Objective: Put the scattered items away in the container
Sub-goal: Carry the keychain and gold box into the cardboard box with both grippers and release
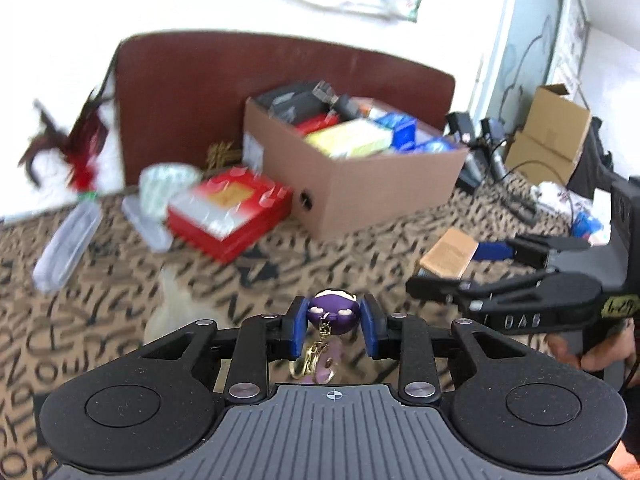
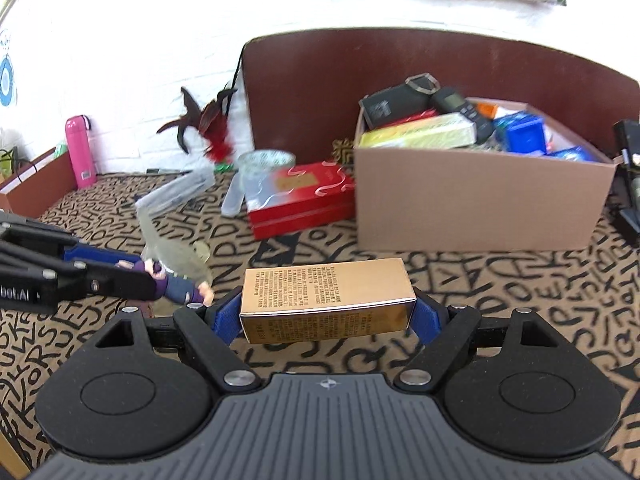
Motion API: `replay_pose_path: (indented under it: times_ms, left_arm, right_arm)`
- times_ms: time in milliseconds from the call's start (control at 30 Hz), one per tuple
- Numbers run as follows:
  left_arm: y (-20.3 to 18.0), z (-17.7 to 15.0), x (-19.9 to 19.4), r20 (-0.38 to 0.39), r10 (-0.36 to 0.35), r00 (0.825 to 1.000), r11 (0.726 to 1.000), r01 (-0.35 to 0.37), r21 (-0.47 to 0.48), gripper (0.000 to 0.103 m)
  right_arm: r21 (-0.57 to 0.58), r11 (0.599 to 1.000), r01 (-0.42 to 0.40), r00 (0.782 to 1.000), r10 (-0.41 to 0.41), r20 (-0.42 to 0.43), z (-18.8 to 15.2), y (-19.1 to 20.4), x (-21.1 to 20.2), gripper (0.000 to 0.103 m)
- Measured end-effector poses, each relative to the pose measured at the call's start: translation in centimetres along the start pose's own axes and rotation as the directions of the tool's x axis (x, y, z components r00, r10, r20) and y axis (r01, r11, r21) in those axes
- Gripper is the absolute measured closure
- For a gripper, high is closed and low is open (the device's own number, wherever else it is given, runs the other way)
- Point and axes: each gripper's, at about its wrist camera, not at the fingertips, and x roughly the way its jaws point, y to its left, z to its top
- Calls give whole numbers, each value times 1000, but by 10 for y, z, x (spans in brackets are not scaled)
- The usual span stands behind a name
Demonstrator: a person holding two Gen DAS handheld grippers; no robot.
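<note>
My left gripper (image 1: pixel 332 306) is shut on a small purple keychain figure (image 1: pixel 332 315), whose gold clasp and pink charm hang below the pads. In the right wrist view the left gripper (image 2: pixel 146 272) comes in from the left with the purple figure (image 2: pixel 176 285) at its tips. My right gripper (image 2: pixel 326 314) is shut on the ends of a gold printed box (image 2: pixel 326 294), held level above the patterned cloth. The left wrist view shows the right gripper (image 1: pixel 454 268) with the gold box (image 1: pixel 448 256). A cardboard container (image 1: pixel 360 188) (image 2: pixel 480 200), filled with several items, stands beyond both.
A red tin (image 2: pixel 296 196), a glass cup (image 2: pixel 264 164) and clear plastic cases (image 1: pixel 68 240) lie left of the container. A brown board (image 2: pixel 320 92) stands behind it. A pink bottle (image 2: pixel 80 152) is at the far left. Another cardboard box (image 1: pixel 548 132) and cables sit at the right.
</note>
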Motion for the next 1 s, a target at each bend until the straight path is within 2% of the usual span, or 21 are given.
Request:
replay_pose_path:
  times_ms: [233,467,667,733,833,933,967,1000]
  left_arm:
    - [-29,65,12,81,-98,992,994,95,49,76]
    - [-56,144,50,104,-179,978,984,176,42,76]
    - [-75,209,99,117,-198,973,980,198,15,76]
    - [-82,227,119,126,-186,974,983,185,16,76]
    - [-87,242,149,124,-172,977,985,172,12,76]
    - [-84,244,185,99,-169,981,985,170,-8,76]
    - [-82,242,197,85,-166,982,986,168,-12,73]
    - [-81,238,208,69,-169,983,985,170,-14,57]
  right_arm:
    - [15,999,43,996,-44,73,20,-31,-17,18]
    - [7,993,119,985,-119,121,49,-72,-21,18]
    - [-3,982,188,971,-186,152,85,-111,-7,18]
    - [7,980,197,968,-196,159,98,-126,2,18]
    - [14,979,201,965,-201,171,115,-146,16,18]
    - [10,979,204,964,-202,171,126,-163,36,18]
    - [8,979,202,965,-200,167,127,-168,45,18]
    - [8,980,199,967,-198,160,127,-173,55,17]
